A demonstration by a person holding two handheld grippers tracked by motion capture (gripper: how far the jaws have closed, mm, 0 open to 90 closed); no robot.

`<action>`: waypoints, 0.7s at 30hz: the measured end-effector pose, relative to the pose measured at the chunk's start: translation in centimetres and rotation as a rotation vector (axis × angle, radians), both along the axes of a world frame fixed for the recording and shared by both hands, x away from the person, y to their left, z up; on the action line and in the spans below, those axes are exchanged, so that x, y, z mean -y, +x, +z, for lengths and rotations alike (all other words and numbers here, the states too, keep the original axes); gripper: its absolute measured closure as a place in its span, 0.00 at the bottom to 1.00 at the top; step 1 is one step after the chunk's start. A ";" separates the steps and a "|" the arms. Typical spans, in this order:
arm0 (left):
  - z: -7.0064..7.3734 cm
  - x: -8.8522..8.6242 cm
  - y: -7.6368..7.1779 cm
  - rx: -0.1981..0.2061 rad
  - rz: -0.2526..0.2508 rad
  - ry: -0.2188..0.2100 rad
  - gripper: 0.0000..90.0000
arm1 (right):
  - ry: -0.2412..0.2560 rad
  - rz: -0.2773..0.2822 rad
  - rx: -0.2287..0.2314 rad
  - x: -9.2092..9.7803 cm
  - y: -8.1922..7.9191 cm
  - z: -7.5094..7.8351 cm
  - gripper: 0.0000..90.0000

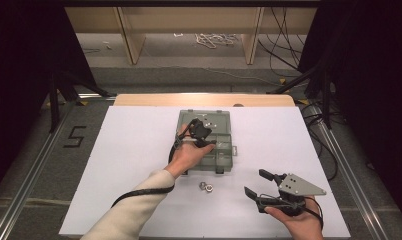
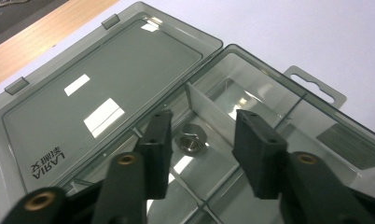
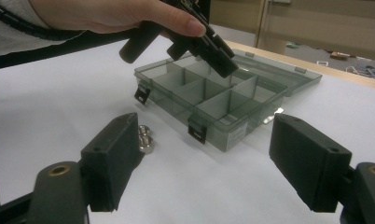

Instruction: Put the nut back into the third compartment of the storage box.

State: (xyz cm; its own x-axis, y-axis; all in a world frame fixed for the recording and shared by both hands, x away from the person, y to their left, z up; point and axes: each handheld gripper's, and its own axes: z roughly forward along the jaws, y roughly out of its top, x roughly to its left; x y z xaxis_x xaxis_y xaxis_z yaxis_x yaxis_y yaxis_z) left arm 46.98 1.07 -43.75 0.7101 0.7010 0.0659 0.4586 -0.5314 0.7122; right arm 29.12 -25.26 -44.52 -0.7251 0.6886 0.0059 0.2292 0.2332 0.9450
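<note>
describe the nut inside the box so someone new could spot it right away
On the white table sheet lies an open smoky-grey compartment box, lid folded flat. The hex nut lies alone in a compartment by the hinge, beyond the open left gripper. Unlike the two nuts on the sheet, it is inside the box.

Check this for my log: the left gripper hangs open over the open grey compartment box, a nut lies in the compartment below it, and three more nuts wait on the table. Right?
Not quite: two nuts wait on the table, not three, as the high view shows. The rest holds: the left gripper hangs open over the open grey compartment box, with a nut in the compartment below it.
</note>
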 end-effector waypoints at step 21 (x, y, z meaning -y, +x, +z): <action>1.2 -2.4 -4.9 0.012 -0.150 0.064 0.22 | 0.008 -0.002 -0.028 -0.1 -0.1 -0.1 0.28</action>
